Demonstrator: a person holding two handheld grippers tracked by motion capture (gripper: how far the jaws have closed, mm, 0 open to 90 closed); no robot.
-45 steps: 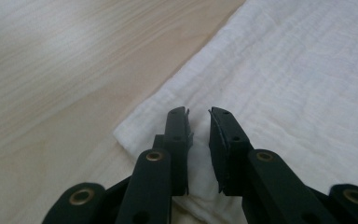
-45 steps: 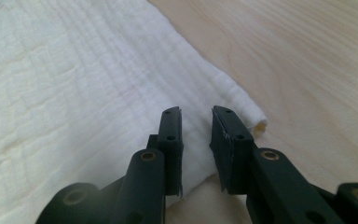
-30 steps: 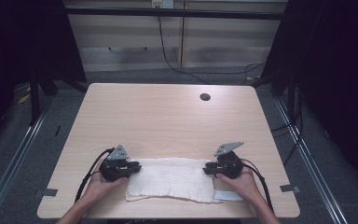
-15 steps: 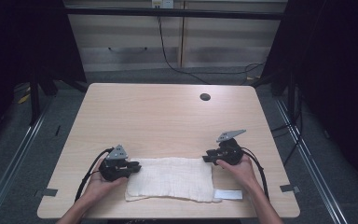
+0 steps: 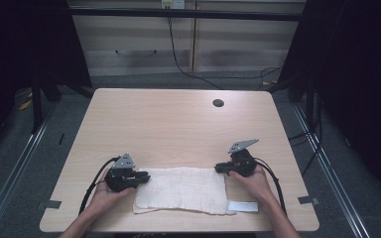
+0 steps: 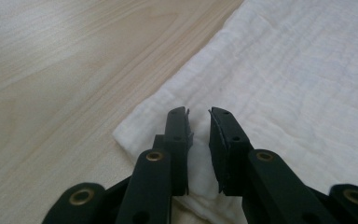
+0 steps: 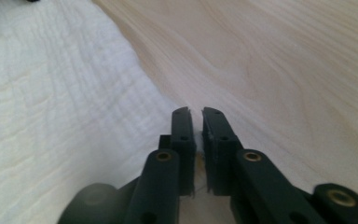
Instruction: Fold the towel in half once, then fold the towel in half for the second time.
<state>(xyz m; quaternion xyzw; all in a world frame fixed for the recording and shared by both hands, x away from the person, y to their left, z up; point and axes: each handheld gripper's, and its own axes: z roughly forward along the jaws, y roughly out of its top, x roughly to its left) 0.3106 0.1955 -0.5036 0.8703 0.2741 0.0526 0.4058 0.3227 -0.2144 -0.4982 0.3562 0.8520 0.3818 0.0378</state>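
- The right gripper (image 5: 222, 168) sits farther back from the near edge of the table (image 5: 178, 124) than it did a second ago; it now rests at the far right corner of the folded white cloth (image 5: 181, 189).
- Its jaws have just been closing. In the right gripper view they stand nearly together, with a sliver of white fabric in the narrow gap, so I judge that the right gripper (image 7: 195, 113) is pinching the corner of the cloth (image 7: 51, 116).
- The left gripper (image 5: 144, 175) has not shifted. It lies at the cloth's far left corner, and in the left gripper view the left gripper (image 6: 198, 113) has its jaws narrowly parted over the fabric's edge, with cloth (image 6: 298, 79) between them; whether the pads press on it I cannot tell.
- The cloth lies flat near the near edge of the table, between the two hands, with a small white label (image 5: 243, 206) lying just off its near right corner.
- With the two far corners seemingly taken, I judge the next fold or lift is about ready to begin.
- No container stands on the table; the only other mark is a round dark hole (image 5: 218, 103) near the far right corner.
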